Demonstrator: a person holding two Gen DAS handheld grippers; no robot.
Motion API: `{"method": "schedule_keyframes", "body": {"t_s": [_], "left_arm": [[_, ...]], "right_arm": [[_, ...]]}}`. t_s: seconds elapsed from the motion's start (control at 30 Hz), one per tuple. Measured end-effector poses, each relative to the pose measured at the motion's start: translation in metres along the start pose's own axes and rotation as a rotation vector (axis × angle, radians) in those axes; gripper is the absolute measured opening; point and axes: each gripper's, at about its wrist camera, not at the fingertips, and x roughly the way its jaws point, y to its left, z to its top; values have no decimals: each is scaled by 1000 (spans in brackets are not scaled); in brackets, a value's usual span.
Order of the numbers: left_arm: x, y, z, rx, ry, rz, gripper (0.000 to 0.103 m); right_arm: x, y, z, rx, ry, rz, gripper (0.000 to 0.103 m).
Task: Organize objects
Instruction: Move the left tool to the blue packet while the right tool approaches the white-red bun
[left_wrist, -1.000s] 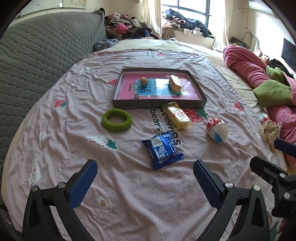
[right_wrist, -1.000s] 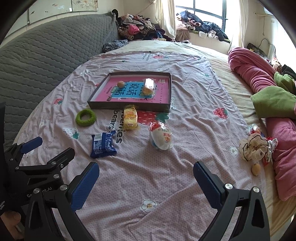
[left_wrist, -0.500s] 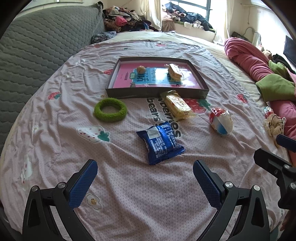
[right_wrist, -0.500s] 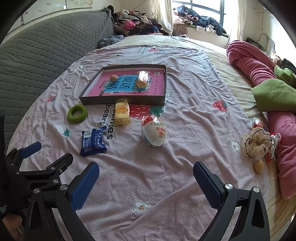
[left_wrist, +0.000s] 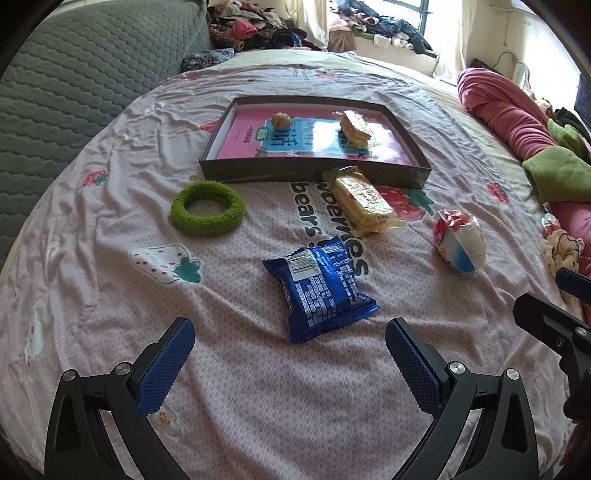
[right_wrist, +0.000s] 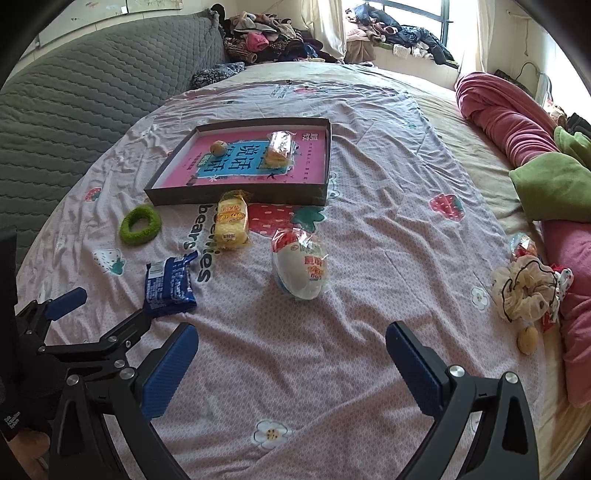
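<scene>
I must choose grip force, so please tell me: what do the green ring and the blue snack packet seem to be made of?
The fuzzy green ring looks like soft terry or chenille fabric, matte, with a nubby pile; probably a hair tie. The crinkled blue snack packet looks like glossy plastic film: it shows creases, crimped ends and a printed label.

A grey quilted headboard (right_wrist: 92, 81), rolled pink blanket (right_wrist: 509, 118) and, seemingly, heaped clothes (right_wrist: 266, 40).
</scene>
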Motion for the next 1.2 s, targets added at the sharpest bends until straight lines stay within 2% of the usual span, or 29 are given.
{"method": "schedule_keyframes", "body": {"t_s": [0.6,1.2], "left_arm": [[44,-4,13,-9,36,13,103],[63,-9,21,-1,46,5,103]], "right_arm": [[43,-5,19,19,36,22,102],[80,-15,30,43,72,13,101]]}}
